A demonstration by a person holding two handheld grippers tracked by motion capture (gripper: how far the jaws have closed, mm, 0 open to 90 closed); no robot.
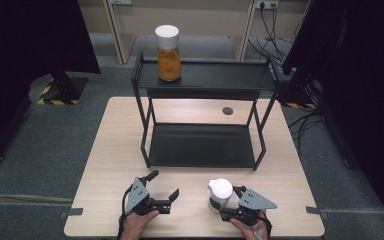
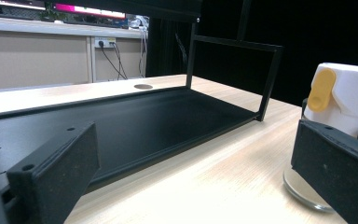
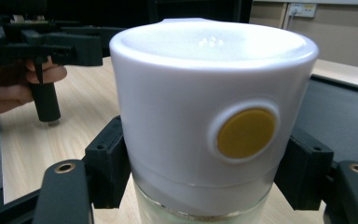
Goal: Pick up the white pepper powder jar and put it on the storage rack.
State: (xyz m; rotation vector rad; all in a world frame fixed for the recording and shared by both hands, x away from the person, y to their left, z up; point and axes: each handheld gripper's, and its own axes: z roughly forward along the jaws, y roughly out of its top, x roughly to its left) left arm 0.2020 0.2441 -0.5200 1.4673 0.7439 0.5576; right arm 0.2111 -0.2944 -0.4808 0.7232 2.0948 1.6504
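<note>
A glass jar with a white lid (image 1: pixel 220 191) and a round yellow button stands on the table near its front edge, right of centre. My right gripper (image 1: pixel 223 203) is shut on it. In the right gripper view the black pads (image 3: pixel 107 163) press both sides of the jar (image 3: pixel 205 116) just under the lid. My left gripper (image 1: pixel 163 185) rests open on the table to the jar's left, with nothing between its jaws. In the left gripper view the jar (image 2: pixel 349 98) shows at the right, beyond that gripper's (image 2: pixel 193 186) right jaw.
A black two-shelf rack (image 1: pixel 202 145) stands mid-table behind both grippers. A white-lidded jar of orange contents (image 1: pixel 169 52) sits at the left of its top shelf. The lower shelf (image 2: pixel 135 121) is bare. A round hole (image 1: pixel 227 110) marks the tabletop behind the rack.
</note>
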